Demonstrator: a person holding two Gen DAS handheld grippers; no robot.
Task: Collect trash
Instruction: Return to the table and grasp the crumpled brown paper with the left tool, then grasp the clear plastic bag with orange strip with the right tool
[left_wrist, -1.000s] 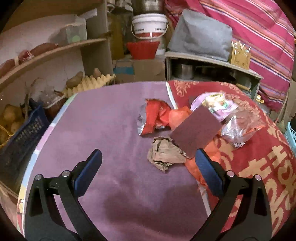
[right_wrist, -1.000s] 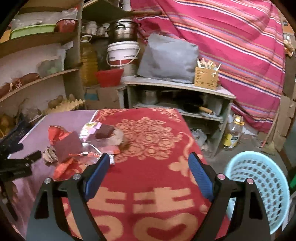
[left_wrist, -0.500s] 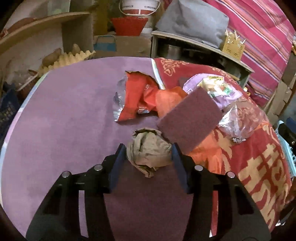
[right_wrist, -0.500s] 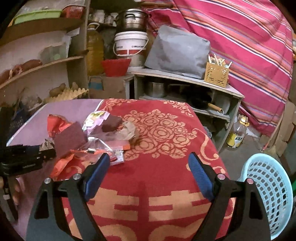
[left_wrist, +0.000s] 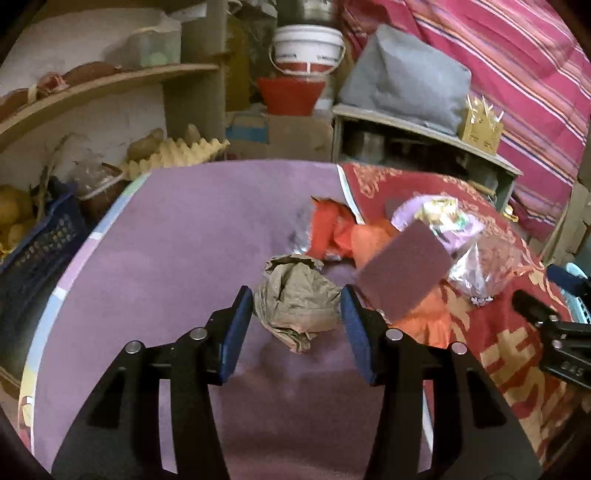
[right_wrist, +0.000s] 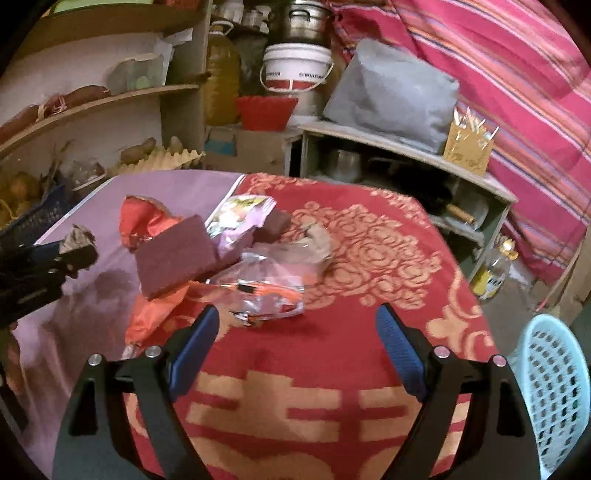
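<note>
Both wrist cameras looked down-forward over the desk (left_wrist: 177, 236), close in, sharing the wrapper pile (right_wrist: 236, 251).

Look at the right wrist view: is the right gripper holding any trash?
No: the right gripper is open and empty above the red cloth.

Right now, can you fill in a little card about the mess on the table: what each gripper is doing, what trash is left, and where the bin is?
left gripper: closed on the crumpled brown paper ball, over the purple cloth
right gripper: open, nothing between its pads, just short of the clear plastic wrapper
trash pile: orange-red wrapper, maroon scouring pad, pale purple snack packet, clear plastic wrapper
surface under pile: red patterned cloth
bin: light blue basket, on the floor off the table's right edge, contents not visible
</note>
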